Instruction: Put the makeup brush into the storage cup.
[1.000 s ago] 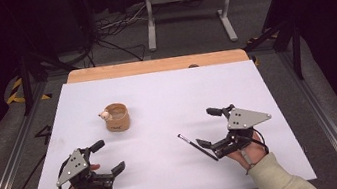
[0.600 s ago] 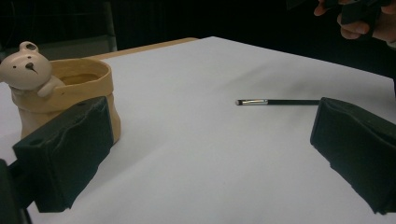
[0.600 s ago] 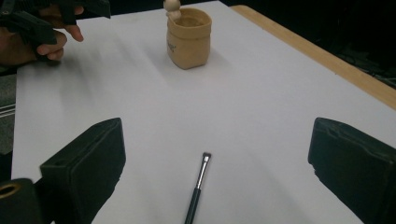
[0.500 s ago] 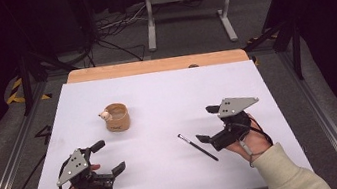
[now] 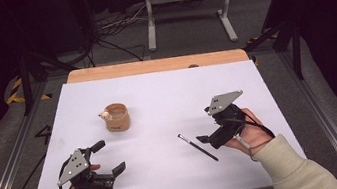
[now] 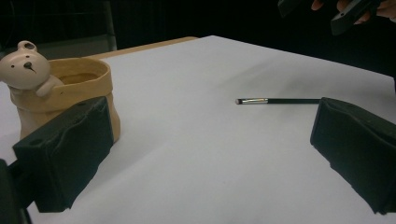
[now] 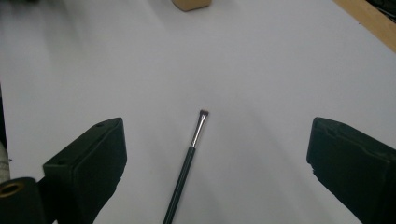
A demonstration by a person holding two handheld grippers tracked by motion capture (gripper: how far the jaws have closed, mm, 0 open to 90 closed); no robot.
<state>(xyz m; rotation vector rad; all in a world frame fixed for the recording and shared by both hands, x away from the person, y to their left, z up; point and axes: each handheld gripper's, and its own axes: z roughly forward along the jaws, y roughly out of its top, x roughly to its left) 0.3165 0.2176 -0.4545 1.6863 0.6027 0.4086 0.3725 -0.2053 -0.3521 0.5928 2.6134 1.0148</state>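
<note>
A thin black brush (image 5: 197, 147) with a silver ferrule lies flat on the white table. The right gripper view shows the brush (image 7: 187, 165) running up between the two jaws, bristle end away from me. My right gripper (image 5: 206, 125) hovers open just right of it, jaws wide apart. A tan ceramic cup with a small bear on its rim (image 5: 116, 117) stands left of centre. The cup (image 6: 60, 100) sits close behind one jaw in the left gripper view, and the brush (image 6: 280, 100) lies farther off. My left gripper (image 5: 109, 157) rests open near the front left edge, holding nothing.
The white table top (image 5: 166, 90) has a bare wooden strip (image 5: 152, 66) along its far edge. Beyond it on the floor are a metal stand (image 5: 186, 6) and cables (image 5: 112, 37). Metal rails run along both sides of the table.
My right gripper has moved left and forward and tilted down over the brush. The brush, the cup and the left gripper have stayed put.
</note>
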